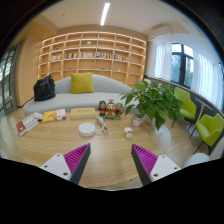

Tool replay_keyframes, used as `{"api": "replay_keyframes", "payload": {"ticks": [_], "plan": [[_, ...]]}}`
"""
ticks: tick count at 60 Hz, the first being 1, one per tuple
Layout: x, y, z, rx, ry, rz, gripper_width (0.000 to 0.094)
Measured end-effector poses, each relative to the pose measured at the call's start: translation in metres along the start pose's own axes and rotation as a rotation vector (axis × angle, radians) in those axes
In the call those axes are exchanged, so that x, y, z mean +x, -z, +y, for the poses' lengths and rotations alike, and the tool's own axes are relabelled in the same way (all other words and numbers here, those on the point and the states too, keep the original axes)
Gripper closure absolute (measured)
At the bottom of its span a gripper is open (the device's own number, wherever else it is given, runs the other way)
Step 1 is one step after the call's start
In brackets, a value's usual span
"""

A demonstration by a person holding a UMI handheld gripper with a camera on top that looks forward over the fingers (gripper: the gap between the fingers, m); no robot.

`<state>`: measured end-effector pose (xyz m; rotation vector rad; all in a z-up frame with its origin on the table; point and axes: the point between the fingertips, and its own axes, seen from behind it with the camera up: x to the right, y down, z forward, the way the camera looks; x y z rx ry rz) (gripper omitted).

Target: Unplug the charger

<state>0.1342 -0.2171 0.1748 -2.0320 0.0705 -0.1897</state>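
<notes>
The small white charger block (pixel 127 131) seems to stand on the pale wooden tabletop (pixel 105 160), just beside the base of the leafy green potted plant (pixel 152 100); it is too small to be sure it is the charger, and no cord or socket can be made out. It lies ahead of the gripper (pixel 110 160) and a little toward the right finger, well beyond the fingertips, so my guess is that the next move is a forward reach bearing slightly right. Its long axis cannot be read from here.

A round white disc-like object (pixel 87 128) sits near it, more toward the left finger's line, and could be mistaken for the target. The gripper is spread wide, its magenta pads (pixel 76 157) facing each other with only bare tabletop between them; it holds nothing.

Farther off stand a light grey sofa (pixel 70 95) with a yellow cushion (pixel 82 83), and wooden wall shelves (pixel 95 55) behind it.
</notes>
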Motion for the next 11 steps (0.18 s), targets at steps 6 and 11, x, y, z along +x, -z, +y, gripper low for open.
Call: {"api": "replay_keyframes", "payload": {"ticks": [6,11], "plan": [[0.002,0.012,0.001,0.004,-0.003,0.004,0.0086],[0.006,0.017,0.0,0.012,-0.004,0.019,0.0084]]}}
